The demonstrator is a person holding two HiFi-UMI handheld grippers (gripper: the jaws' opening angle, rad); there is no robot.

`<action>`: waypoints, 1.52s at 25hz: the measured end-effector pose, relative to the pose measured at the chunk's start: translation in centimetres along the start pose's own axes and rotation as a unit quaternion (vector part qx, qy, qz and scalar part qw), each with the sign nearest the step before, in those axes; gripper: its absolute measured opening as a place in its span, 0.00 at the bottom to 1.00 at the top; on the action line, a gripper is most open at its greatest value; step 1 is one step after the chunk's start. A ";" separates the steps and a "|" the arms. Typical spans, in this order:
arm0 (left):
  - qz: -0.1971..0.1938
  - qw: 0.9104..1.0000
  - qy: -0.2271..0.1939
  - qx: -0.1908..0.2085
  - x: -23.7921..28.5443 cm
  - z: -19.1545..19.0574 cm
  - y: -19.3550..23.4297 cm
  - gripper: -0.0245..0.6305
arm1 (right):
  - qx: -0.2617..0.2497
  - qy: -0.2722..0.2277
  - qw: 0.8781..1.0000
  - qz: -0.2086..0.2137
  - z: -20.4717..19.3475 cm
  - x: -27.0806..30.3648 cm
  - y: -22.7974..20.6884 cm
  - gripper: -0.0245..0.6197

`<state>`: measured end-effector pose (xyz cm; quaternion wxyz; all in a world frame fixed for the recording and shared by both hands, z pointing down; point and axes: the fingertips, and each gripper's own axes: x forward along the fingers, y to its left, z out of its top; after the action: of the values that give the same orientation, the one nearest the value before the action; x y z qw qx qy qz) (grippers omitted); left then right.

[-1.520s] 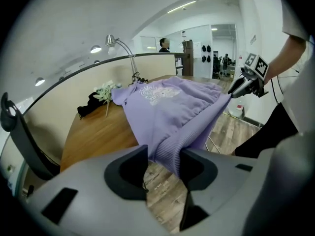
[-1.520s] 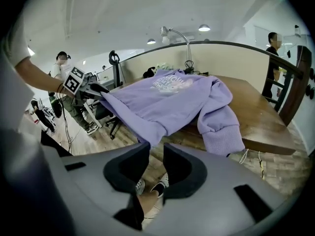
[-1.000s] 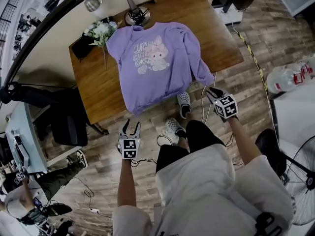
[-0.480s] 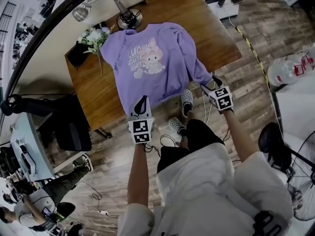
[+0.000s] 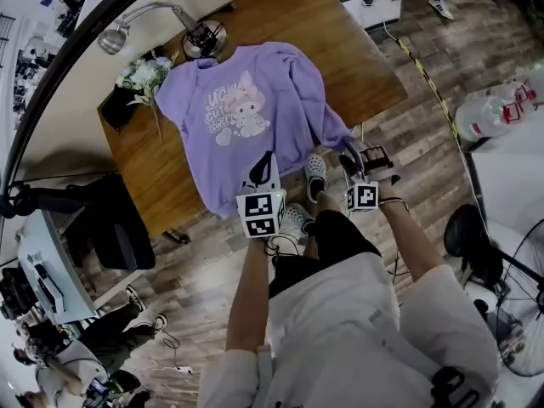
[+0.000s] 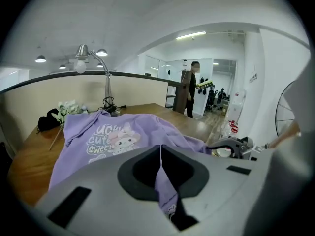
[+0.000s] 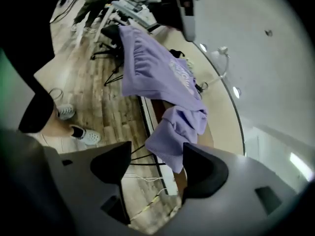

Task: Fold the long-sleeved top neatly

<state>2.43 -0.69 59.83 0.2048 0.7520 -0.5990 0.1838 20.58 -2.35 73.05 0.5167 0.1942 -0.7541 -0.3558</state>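
On the brown wooden table [image 5: 357, 49] the lilac cartoon-print long-sleeved top [image 5: 238, 100] lies flat, hem [image 5: 228, 195] toward the person. One sleeve [image 7: 170, 132] dangles just ahead of the right gripper [image 7: 156, 168], jaws freshly opened. The left gripper [image 6: 161, 156] has just pinched the hem.

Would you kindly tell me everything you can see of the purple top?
The purple top is a soft-looking sweatshirt with a cartoon print and pale lettering. It lies face up on the wooden table, neck at the far edge, hem over the near one. The left gripper has just closed on the hem. One sleeve droops off the table's corner, its cuff between the right gripper's jaws, which have just opened.
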 end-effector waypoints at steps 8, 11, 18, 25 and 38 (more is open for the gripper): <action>-0.004 1.000 -0.001 0.001 0.3 0.3 -0.5 0.08 | 0.071 -0.006 0.995 -0.070 -2.2 -0.6 -6.7 0.06; -0.002 1.000 -0.003 0.005 0.2 0.7 0.3 0.08 | 0.016 -0.005 0.996 -0.091 -4.5 -1.0 -10.6 0.06; -0.005 1.000 -0.008 0.014 1.8 3.1 0.5 0.08 | -0.135 0.039 0.985 -0.098 -11.5 0.8 -21.0 0.06; -0.015 0.999 -0.008 0.028 5.6 6.8 0.5 0.08 | -0.038 0.074 0.994 -0.075 -17.8 2.9 -29.6 0.06; 0.021 0.999 0.015 0.027 12.7 12.3 3.6 0.08 | -0.025 0.110 0.993 -0.040 -25.3 11.8 -35.8 0.06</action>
<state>2.06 -18.43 56.34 0.1893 0.7417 -0.6063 0.2155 36.54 -42.72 59.58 0.5864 0.2490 -0.6756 -0.3712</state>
